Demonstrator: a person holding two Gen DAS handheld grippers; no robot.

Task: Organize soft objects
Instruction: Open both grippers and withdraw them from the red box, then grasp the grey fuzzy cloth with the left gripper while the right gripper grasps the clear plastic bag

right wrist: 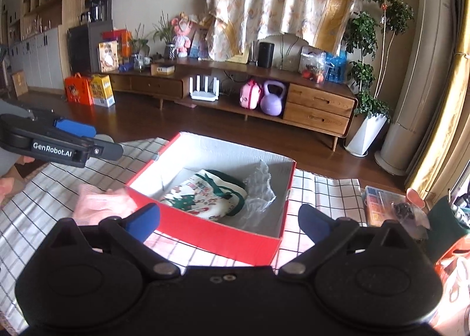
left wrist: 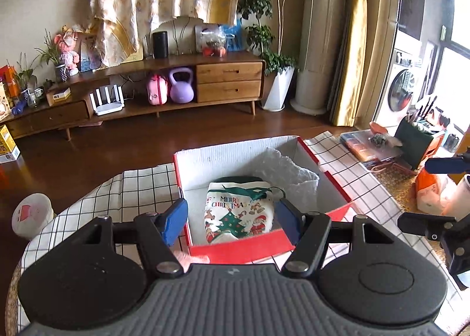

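On the checked tablecloth point(right wrist: 323, 186) stands a red cardboard box point(right wrist: 223, 236) with white inner walls, and everything else I place from this box. Inside it, on the bottom, lies a white Christmas pouch point(left wrist: 239, 214) with green trim and a printed tree. Crumpled white plastic wrap point(left wrist: 290, 168) fills the box's far corner, beside the pouch. A pink cloth point(right wrist: 102, 202) lies outside the box, against its left wall. The left gripper point(left wrist: 232, 220) hovers above the box's near edge, released, nothing between its blue pads. The right gripper point(right wrist: 229, 218) also hangs before the box, spread wide and empty.
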